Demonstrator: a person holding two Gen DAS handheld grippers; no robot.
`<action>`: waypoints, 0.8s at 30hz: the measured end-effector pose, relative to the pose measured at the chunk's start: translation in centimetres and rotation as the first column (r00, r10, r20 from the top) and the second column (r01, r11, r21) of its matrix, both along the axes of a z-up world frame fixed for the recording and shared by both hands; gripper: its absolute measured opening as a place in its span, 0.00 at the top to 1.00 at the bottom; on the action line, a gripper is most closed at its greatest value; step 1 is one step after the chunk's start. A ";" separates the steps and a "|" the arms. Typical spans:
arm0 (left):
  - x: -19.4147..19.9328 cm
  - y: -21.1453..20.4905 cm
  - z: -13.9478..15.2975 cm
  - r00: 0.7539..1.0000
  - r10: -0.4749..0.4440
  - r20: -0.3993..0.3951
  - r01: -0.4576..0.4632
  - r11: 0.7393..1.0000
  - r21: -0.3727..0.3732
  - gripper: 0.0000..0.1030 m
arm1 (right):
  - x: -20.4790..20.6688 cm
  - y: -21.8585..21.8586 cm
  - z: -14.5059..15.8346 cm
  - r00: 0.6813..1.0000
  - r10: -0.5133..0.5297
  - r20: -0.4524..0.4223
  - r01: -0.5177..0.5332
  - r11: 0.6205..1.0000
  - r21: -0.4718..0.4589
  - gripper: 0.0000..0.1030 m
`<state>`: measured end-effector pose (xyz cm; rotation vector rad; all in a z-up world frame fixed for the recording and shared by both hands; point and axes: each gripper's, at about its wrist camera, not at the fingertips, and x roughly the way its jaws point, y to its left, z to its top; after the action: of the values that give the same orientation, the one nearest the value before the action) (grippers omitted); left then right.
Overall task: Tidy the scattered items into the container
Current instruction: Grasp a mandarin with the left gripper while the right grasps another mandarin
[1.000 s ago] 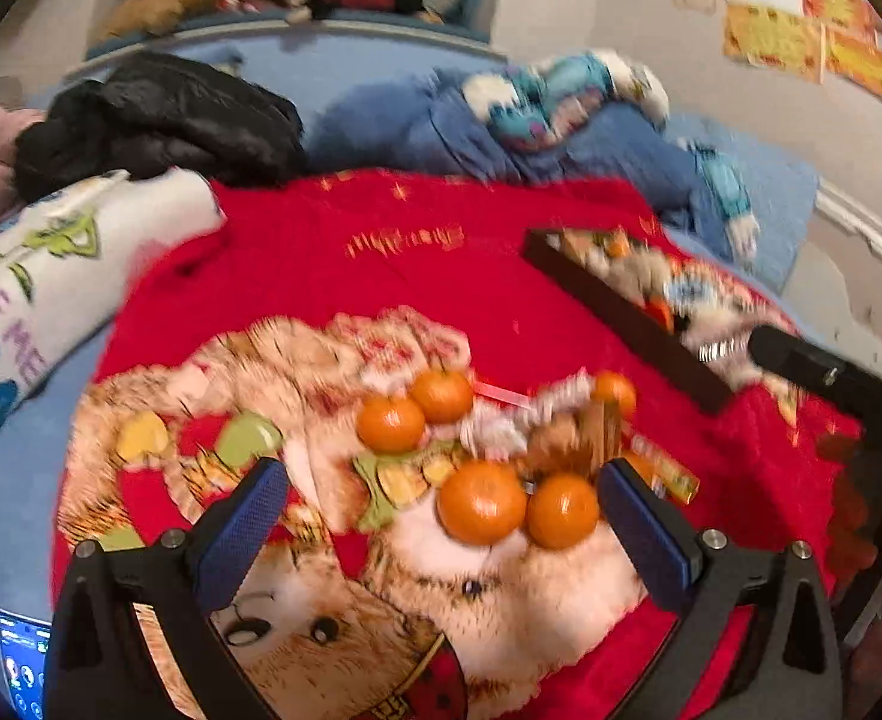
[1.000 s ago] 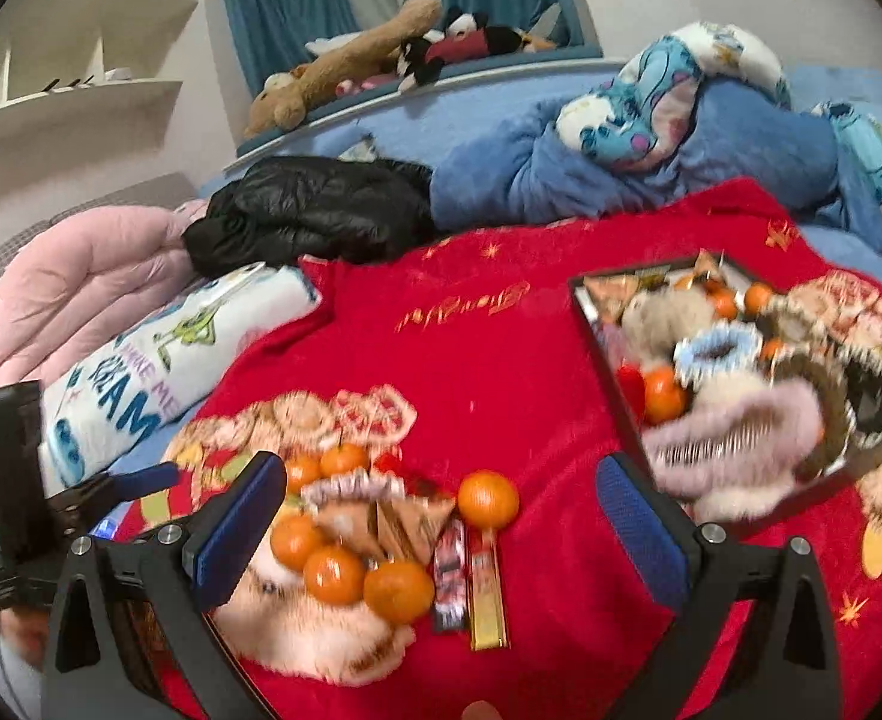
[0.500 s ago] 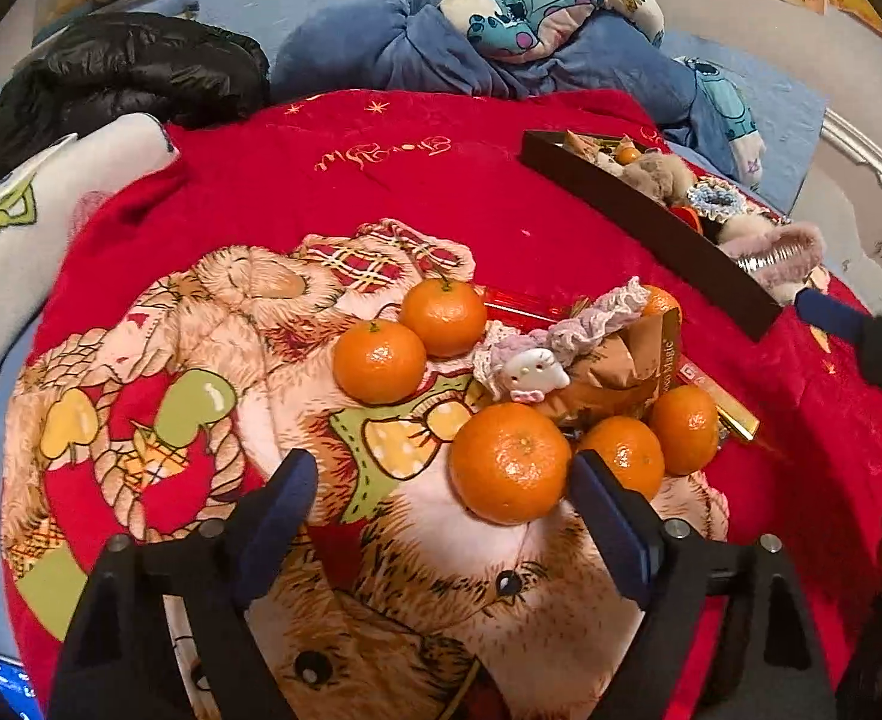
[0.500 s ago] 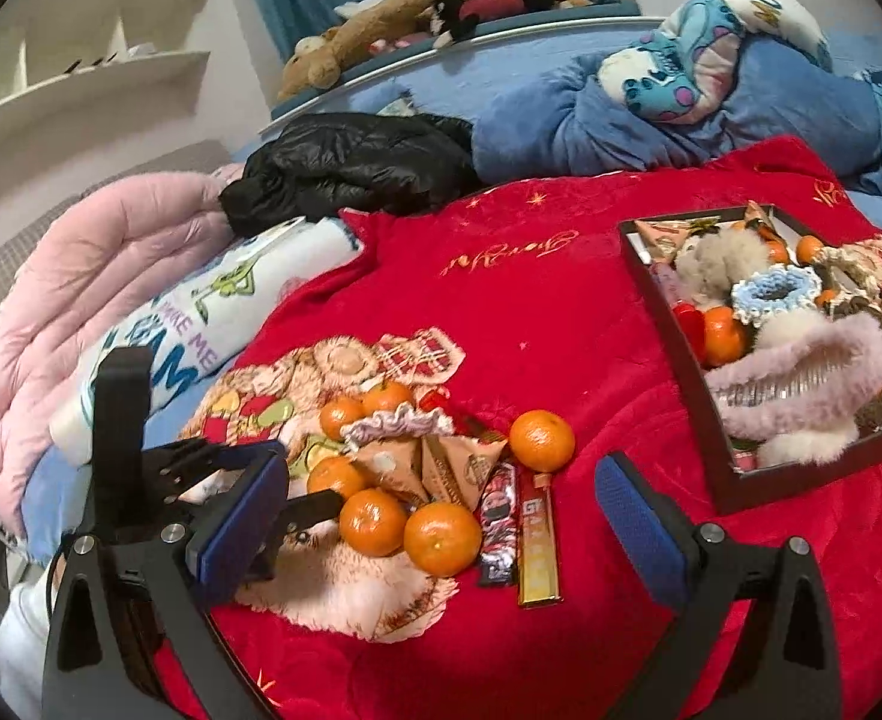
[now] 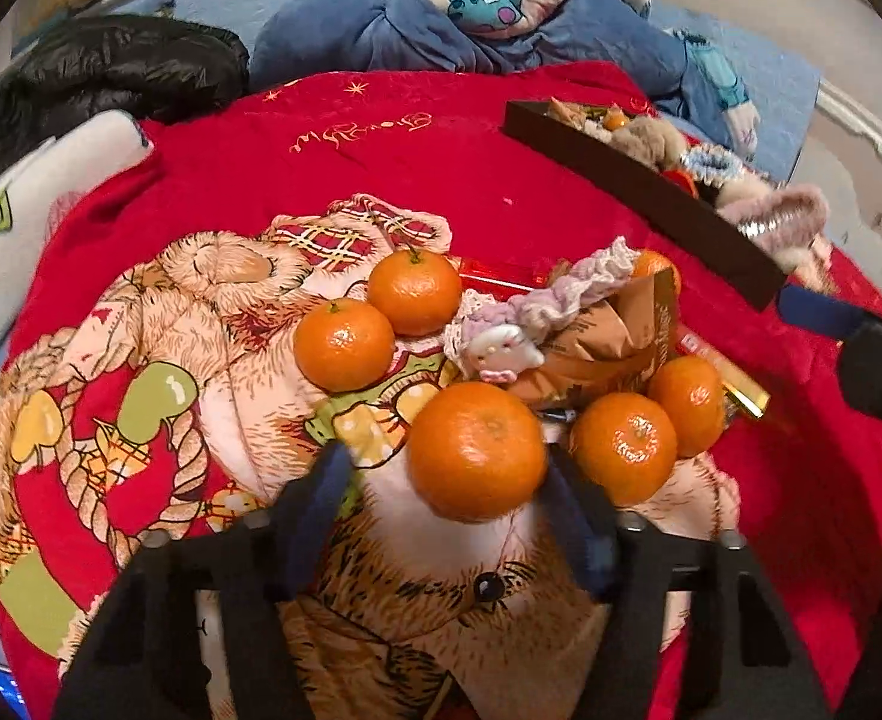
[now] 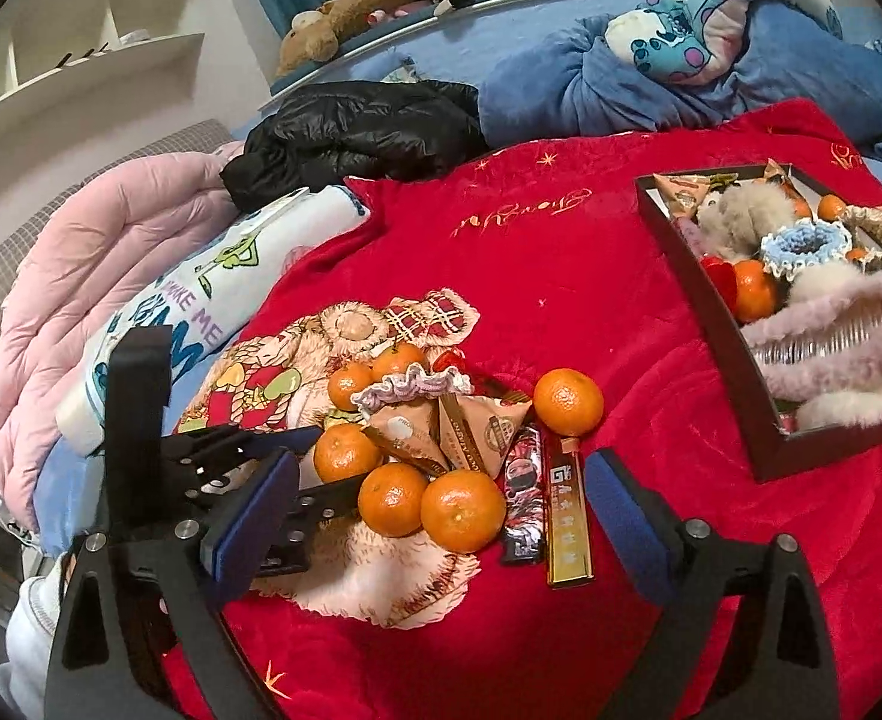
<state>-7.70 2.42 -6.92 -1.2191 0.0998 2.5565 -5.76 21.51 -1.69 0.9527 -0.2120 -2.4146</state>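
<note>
Several tangerines lie in a heap on the red blanket with a lilac scrunchie (image 5: 537, 300), brown snack packets (image 5: 609, 342) and snack bars (image 6: 567, 510). My left gripper (image 5: 447, 474) is open, its blue pads either side of the nearest tangerine (image 5: 477, 450), not clamped on it. It also shows in the right wrist view (image 6: 297, 468) beside a tangerine (image 6: 345, 451). My right gripper (image 6: 435, 516) is open and empty above two tangerines (image 6: 462, 510). The dark box (image 6: 723, 348) at the right holds furry items, scrunchies and tangerines.
A white printed pillow (image 6: 201, 300), a pink quilt (image 6: 81, 276) and a black jacket (image 6: 357, 132) lie to the left and behind. A blue duvet with a plush toy (image 6: 699, 18) lies at the back. Bare red blanket (image 6: 549, 264) separates heap and box.
My left gripper has dropped toward the heap and narrowed around the nearest tangerine. My right gripper has moved closer to the heap, still wide open.
</note>
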 end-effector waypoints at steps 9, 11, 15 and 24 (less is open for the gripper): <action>0.5 -0.4 0.8 0.999 0.023 -0.038 -0.022 1.000 0.009 0.59 | 0.2 0.0 -0.2 1.000 0.002 -0.001 -0.002 0.999 0.045 0.14; 1.0 -0.3 1.3 0.998 0.024 -0.066 -0.024 1.000 0.002 0.59 | 0.2 0.0 -0.4 1.000 0.000 0.002 0.000 0.998 0.059 0.18; 1.7 -0.7 2.0 0.994 0.044 -0.097 -0.043 0.999 0.013 0.59 | 0.3 -0.1 -0.7 1.000 0.019 0.014 -0.020 0.998 0.061 0.19; 2.2 -3.4 2.9 0.974 0.185 -0.134 -0.179 0.982 0.058 0.59 | 0.6 -1.2 -1.2 0.999 0.042 0.004 -0.042 0.994 0.096 0.33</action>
<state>-5.46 -0.97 -3.98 -1.0774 -0.0419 2.7844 -5.19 20.28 -2.87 0.9919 -0.0759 -2.4043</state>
